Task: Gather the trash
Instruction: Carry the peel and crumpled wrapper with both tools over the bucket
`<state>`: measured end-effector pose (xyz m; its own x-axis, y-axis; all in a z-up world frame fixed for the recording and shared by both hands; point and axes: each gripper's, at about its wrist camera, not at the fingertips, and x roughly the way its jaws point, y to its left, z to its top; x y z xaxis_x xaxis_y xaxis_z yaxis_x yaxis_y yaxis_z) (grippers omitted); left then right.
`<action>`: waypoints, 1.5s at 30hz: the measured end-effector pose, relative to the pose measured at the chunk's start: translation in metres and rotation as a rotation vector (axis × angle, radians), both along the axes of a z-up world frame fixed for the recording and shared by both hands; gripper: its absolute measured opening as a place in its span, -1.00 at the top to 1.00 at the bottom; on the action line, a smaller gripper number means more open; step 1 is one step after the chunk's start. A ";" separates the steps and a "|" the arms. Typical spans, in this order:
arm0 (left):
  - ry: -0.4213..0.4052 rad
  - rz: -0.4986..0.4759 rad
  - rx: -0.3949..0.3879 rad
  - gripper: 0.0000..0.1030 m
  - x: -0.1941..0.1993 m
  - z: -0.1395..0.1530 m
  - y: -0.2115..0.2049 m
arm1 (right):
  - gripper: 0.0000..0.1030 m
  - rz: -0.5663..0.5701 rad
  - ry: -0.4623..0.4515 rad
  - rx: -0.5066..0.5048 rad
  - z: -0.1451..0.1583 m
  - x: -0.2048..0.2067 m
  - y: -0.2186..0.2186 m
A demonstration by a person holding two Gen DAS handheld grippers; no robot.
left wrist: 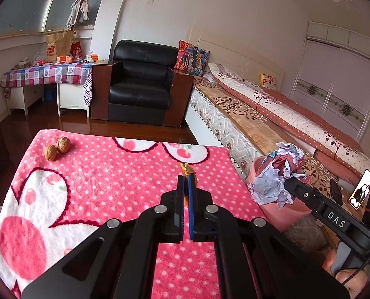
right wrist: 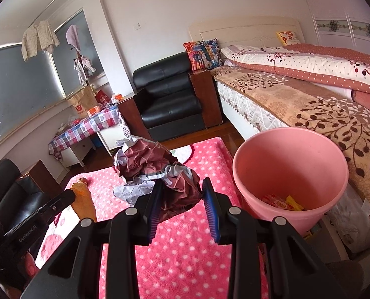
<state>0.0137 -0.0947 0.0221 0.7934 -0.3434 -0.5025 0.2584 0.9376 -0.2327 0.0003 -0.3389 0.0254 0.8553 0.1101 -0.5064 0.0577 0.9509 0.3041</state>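
Task approx halfway: pink bin (right wrist: 291,172) already holds a few wrappers, right gripper (right wrist: 182,199) pinches crumpled paper (right wrist: 157,172) w/ bin just beside, left gripper (left wrist: 186,186) clamps orange peel (left wrist: 186,169) over blanket (left wrist: 110,174), both not yet dropped, two walnuts (left wrist: 57,148) left

two walnuts (left wrist: 57,148), black armchair (left wrist: 141,82), bed (left wrist: 272,114)

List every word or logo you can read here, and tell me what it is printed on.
"DAS": on the right gripper arm.
"GenRobot.AI": on the left gripper arm.
"new balance" with NB logo: on the brown paper bag.
Red bag, orange box, cushion: print too small to read.
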 end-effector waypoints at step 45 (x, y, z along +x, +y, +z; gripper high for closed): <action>-0.069 -0.245 0.154 0.96 0.034 0.004 -0.180 | 0.36 -0.255 0.021 0.009 -0.011 0.003 -0.153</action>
